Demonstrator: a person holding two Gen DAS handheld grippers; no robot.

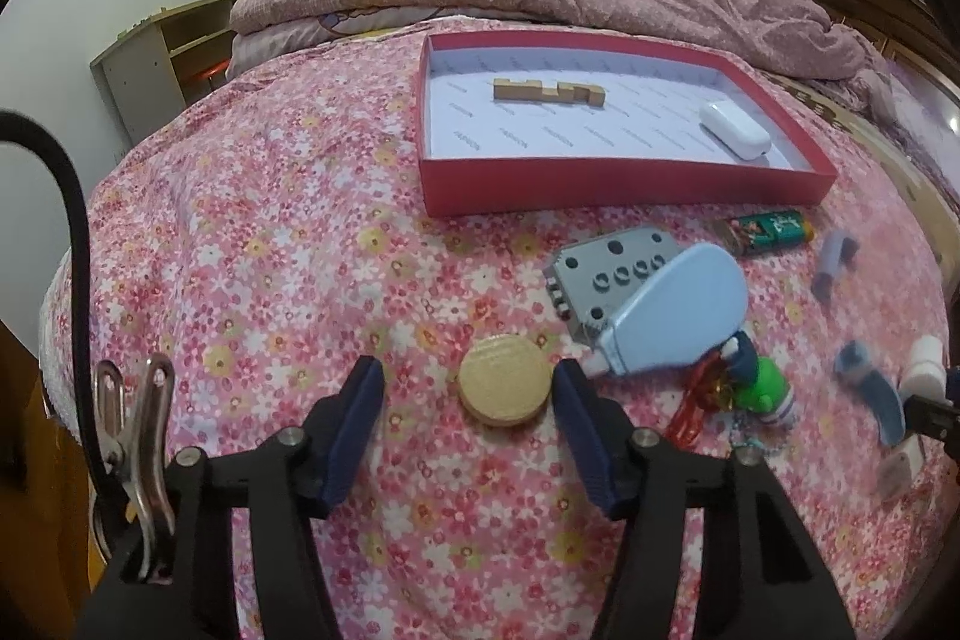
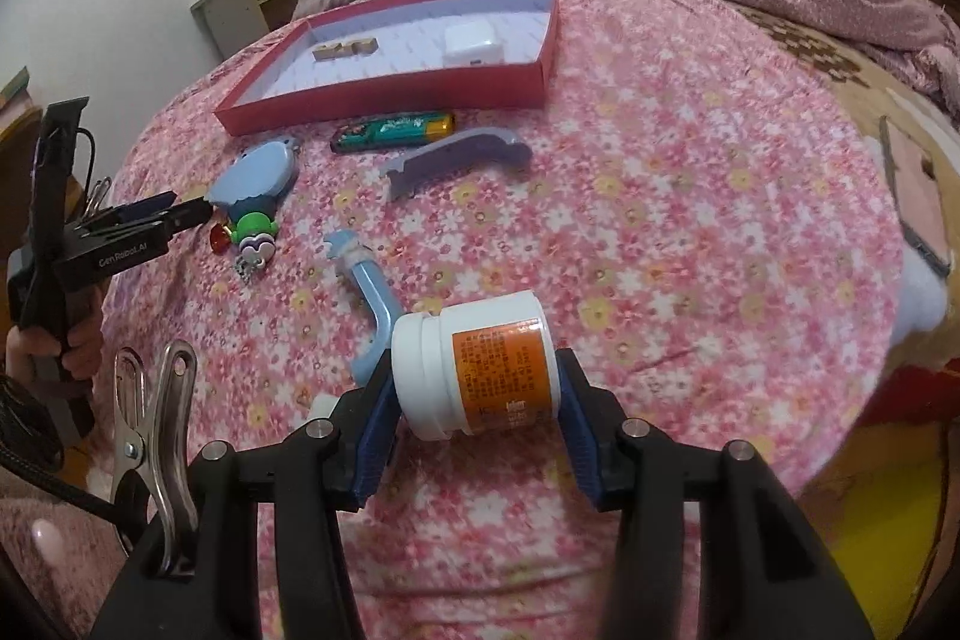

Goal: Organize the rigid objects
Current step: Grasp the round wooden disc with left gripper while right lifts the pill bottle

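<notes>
While the right hand-held gripper (image 2: 474, 400) clamps a white bottle (image 2: 477, 364) lying crosswise, the left hand-held gripper (image 1: 468, 388) straddles the gold disc (image 1: 505, 379) on the bed, half-open, left pad clear, red tray (image 1: 624, 196) straight ahead.

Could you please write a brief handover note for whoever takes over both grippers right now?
Left gripper: open, straddling the round wooden disc on the floral bedspread; one pad sits at its edge, no grip yet.
Right gripper: shut on the white pill bottle, held on its side.
Done: wooden block and white charger lie in the red tray.
Left on the bed: disc, correction tape dispenser, grey perforated plate, green lighter, keychain figure, purple clip, blue curved handle.
</notes>
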